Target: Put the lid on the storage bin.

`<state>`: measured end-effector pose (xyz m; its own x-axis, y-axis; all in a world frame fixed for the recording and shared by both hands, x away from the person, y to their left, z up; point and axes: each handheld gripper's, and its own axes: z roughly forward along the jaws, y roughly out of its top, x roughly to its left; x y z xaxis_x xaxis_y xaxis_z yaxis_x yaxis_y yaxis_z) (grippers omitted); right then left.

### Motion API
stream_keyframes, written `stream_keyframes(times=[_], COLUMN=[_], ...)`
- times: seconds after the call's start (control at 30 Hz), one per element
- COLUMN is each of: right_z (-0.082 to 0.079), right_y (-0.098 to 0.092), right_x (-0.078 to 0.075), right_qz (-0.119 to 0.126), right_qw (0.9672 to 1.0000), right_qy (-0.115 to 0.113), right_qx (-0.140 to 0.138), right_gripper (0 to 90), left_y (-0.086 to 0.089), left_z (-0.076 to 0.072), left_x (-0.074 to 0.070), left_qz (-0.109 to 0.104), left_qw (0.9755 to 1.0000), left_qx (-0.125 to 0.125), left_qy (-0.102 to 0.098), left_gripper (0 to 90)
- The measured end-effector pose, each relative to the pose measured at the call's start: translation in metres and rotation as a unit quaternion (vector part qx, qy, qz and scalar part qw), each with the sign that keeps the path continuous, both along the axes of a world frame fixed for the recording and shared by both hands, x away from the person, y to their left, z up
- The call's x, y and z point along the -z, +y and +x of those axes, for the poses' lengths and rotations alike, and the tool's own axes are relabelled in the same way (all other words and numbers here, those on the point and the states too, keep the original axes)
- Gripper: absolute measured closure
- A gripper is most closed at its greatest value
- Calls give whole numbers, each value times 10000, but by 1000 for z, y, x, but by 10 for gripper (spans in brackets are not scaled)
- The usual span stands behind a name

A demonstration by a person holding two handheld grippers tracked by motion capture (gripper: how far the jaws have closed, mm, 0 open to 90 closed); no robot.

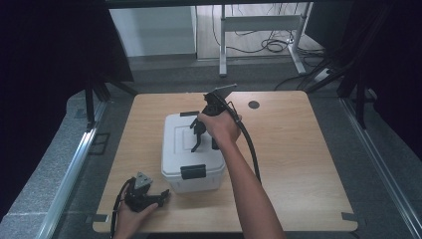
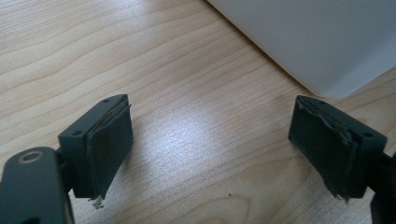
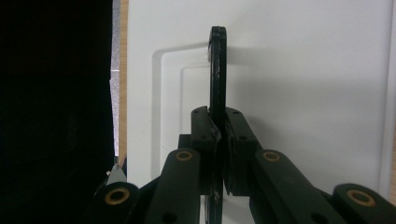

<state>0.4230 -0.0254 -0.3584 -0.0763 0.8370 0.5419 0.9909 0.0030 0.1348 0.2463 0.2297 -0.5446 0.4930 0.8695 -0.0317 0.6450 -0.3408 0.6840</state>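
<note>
The right gripper (image 3: pixel 218 154) is clamped on the thin black handle (image 3: pixel 217 70) of the white box's lid; in the right gripper view the two pads pinch the handle edge-on, and it stands up from the recessed panel of the lid. In the high view this gripper (image 1: pixel 199 137) hangs over the middle of the lid, jaws pointing down, held by the right hand (image 1: pixel 220 124), whose forearm reaches up diagonally from the desk's near edge, the cable trailing along it.

The left gripper (image 2: pixel 210 144) has its jaws spread wide with nothing between them, only bare wood below. In the high view it (image 1: pixel 161 195) lies low at the near-left part of the desk (image 1: pixel 298 149), cradled in the left hand (image 1: pixel 130 216) at the near edge, jaws pointing toward the box's near-left corner, just beside it.

The white box (image 1: pixel 191 149) sits left of the desk's centre, lid down, with a black latch (image 1: pixel 193 172) on its near side.
</note>
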Motion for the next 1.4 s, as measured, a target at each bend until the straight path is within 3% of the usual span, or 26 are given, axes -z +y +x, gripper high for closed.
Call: stream_keyframes(times=[0.27,0.37,0.47,0.53,0.67,0.77,1.0,1.03,1.33,1.4], right_z=[0,0,0,-1,-5,-8,-22,-22,-47,-53], right_y=[0,-1,-3,-6,-15,-23,-55,-55,-104,-111], right_x=[3,2,2,2,-2,-3,-6,-6,-2,1], right_qz=[27,-33,-102,-77,181,308,659,659,724,743], right_qw=[10000,9997,9985,9965,9930,9915,9812,9812,9706,9700], right_qy=[-67,-191,-460,-757,-1083,-1164,-1763,-1763,-2240,-2252], right_qx=[-55,-168,-288,-349,-424,-495,-434,-434,-498,-528], right_gripper=[800,737,627,571,481,464,383,383,368,369], left_y=[0,0,0,0,0,0,0,0,0,0], left_z=[0,0,0,0,0,0,0,0,0,0], left_x=[0,0,0,0,0,0,0,0,0,0], left_qz=[0,0,1,0,0,2,0,0,4,4], left_qw=[10000,10000,10000,10000,10000,10000,10000,10000,10000,10000], left_qx=[-2,-2,-1,-1,-1,0,-1,-1,-1,-1], left_qy=[0,1,1,1,0,2,4,4,7,7], left_gripper=[136,135,135,135,135,135,135,135,135,135])
